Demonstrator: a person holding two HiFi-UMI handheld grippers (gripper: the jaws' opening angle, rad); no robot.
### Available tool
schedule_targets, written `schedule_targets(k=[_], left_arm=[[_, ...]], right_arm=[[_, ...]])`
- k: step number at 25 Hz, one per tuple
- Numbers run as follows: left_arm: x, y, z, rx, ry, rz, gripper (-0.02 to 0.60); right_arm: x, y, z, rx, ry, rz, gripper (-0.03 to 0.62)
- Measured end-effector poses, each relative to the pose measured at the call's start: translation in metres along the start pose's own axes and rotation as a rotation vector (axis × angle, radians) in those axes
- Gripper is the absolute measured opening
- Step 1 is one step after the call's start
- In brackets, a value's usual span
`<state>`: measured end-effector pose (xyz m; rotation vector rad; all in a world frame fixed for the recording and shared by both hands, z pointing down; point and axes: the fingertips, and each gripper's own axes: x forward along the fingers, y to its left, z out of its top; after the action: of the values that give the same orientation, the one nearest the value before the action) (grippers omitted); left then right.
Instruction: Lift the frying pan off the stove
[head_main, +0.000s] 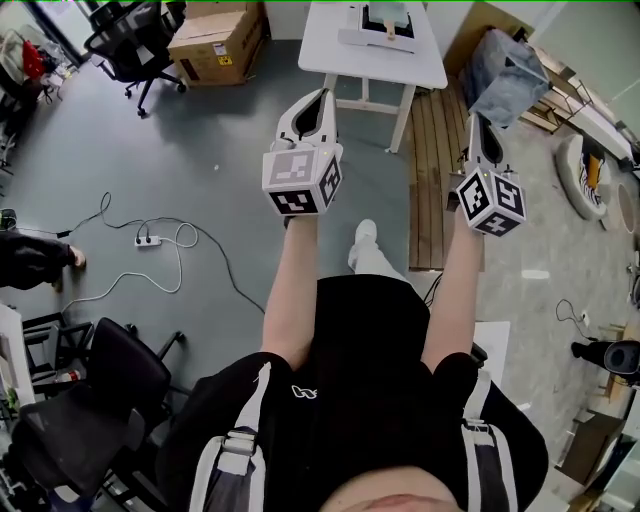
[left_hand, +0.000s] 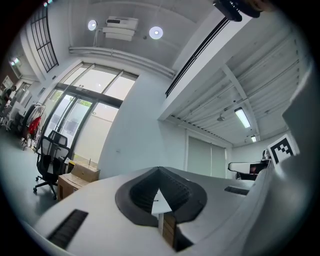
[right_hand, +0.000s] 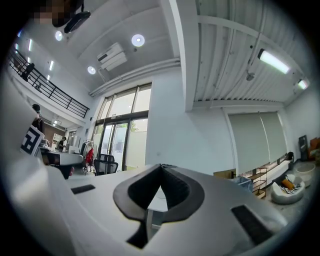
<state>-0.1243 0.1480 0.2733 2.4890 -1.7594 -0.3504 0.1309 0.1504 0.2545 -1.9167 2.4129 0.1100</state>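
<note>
No frying pan or stove shows in any view. In the head view both grippers are held out at chest height over a grey floor. My left gripper points forward toward a white table, jaws shut with nothing between them. My right gripper is beside it, also shut and empty. In the left gripper view the left gripper has its dark pads together, aimed at a white wall and ceiling. The right gripper view shows the right gripper the same way, facing tall windows.
A cardboard box and a black office chair stand at the far left. Wooden planks lie right of the table, with a grey bundle beyond. A power strip with cable lies on the floor. Another black chair is near left.
</note>
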Motion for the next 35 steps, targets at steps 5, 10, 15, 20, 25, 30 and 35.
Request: schedule_targets(k=[5, 10, 15, 20, 25, 30, 35], left_arm=[[0.006, 0.018, 0.016, 0.019, -0.03, 0.011, 0.002], [0.024, 0.016, 0.011, 0.043, -0.031, -0.023, 0.002], [0.071, 0.011, -0.006, 0.03, -0.012, -0.054, 0.002], [0.139, -0.017, -0.027, 0.059, 0.022, -0.149, 0.002], [0.208, -0.011, -0.045, 0.067, 0.06, -0.135, 0.002], [0.27, 0.019, -0.077, 0.072, 0.114, -0.071, 0.002], [0.336, 0.051, -0.116, 0.017, 0.228, -0.034, 0.002]], right_arm=[[0.021, 0.009, 0.009, 0.0, -0.034, 0.029, -0.002], [0.044, 0.017, 0.014, -0.018, -0.069, 0.067, 0.0], [0.076, -0.007, -0.002, -0.014, -0.053, 0.068, -0.002], [0.124, -0.06, 0.0, 0.026, -0.073, 0.028, -0.002], [0.194, -0.089, -0.018, 0.072, -0.057, 0.066, -0.002], [0.279, -0.104, -0.065, 0.148, -0.006, 0.126, -0.002], [0.362, -0.106, -0.12, 0.217, 0.107, 0.197, -0.002]])
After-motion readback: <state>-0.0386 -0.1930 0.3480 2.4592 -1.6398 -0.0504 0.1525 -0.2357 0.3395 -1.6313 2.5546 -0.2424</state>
